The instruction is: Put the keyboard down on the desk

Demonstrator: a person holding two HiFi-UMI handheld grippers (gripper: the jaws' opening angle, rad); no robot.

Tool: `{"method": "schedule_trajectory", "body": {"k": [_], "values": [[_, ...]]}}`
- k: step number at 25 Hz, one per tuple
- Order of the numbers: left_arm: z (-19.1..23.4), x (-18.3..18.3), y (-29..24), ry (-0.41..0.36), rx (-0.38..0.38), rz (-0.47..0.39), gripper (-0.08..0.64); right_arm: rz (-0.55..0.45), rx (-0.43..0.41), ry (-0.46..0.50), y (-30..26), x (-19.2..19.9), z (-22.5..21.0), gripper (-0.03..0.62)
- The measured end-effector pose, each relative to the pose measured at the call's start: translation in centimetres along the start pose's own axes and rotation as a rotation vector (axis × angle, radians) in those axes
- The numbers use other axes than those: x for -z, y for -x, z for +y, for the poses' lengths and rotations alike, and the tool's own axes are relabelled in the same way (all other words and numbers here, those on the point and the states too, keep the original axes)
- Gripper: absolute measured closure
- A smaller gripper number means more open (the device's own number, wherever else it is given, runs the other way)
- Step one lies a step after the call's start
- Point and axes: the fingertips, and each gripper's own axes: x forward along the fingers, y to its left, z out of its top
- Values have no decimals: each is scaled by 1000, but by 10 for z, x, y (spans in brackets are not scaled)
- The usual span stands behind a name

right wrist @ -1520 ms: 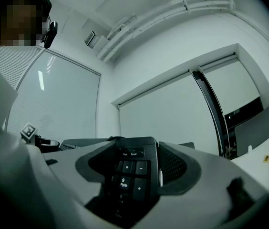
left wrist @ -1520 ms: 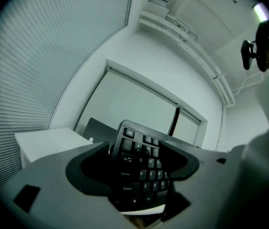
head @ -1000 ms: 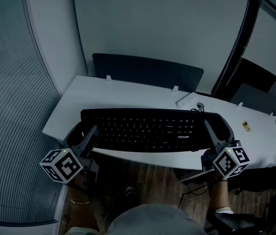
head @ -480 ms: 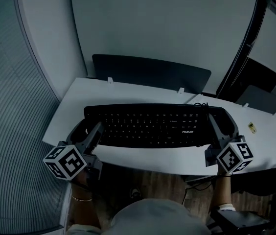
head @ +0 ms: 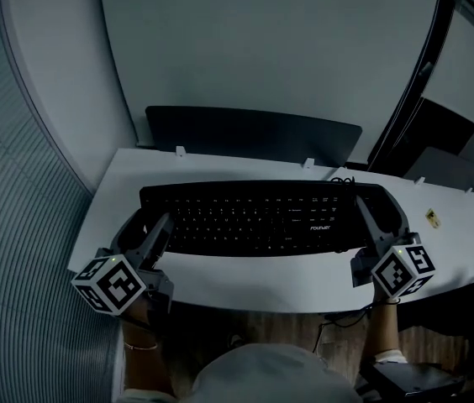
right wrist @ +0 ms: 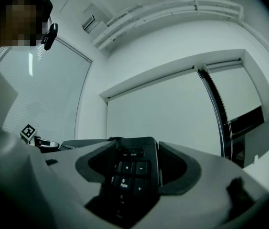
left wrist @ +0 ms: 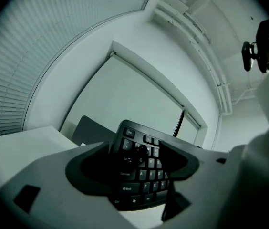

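Right, both tongs are on the keyboard (head: 258,217). The left tongs (left wrist: 139,163) are clamped on its left end, with the Shift and Ctrl keys sitting right between the jaws. The right tongs (right wrist: 134,168) are clamped on the number-pad end, the 9 and plus keys showing between them. From the head view, the keyboard runs level and lengthwise over the white bench (head: 245,280), keys up, gripped at both short ends. Whether its underside is touching the bench top, can't tell from here. The marker cubes sit on the person's side of the keyboard, left cube (head: 109,282) by the bench's near left corner, right cube (head: 402,270) over the near edge. A dark divider panel (head: 254,133) stands along the back edge. A small yellow sticker (head: 433,217) lies on the bench, just right of the right tongs.
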Motion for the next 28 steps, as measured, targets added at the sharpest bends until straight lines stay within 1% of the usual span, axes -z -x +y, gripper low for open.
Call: {"method": "schedule_trajectory", "body": {"k": [7, 12, 17, 22, 25, 28], "values": [[5, 2, -7, 24, 6, 26, 227, 7, 31, 0, 1, -2, 1, 339], [-3, -8, -3, -23, 18, 12, 227, -44, 29, -16, 8, -4, 2, 339], [-5, -13, -3, -27, -13, 48, 227, -17, 30, -50, 5, 0, -1, 337], [-10, -14, -2, -52, -37, 43, 227, -26, 12, -80, 0, 7, -8, 337], [-12, -13, 0, -68, -53, 56, 227, -21, 3, -93, 0, 12, -9, 337], [-11, -15, 1, -68, -62, 53, 227, -24, 0, -102, -1, 14, -8, 337]]}}
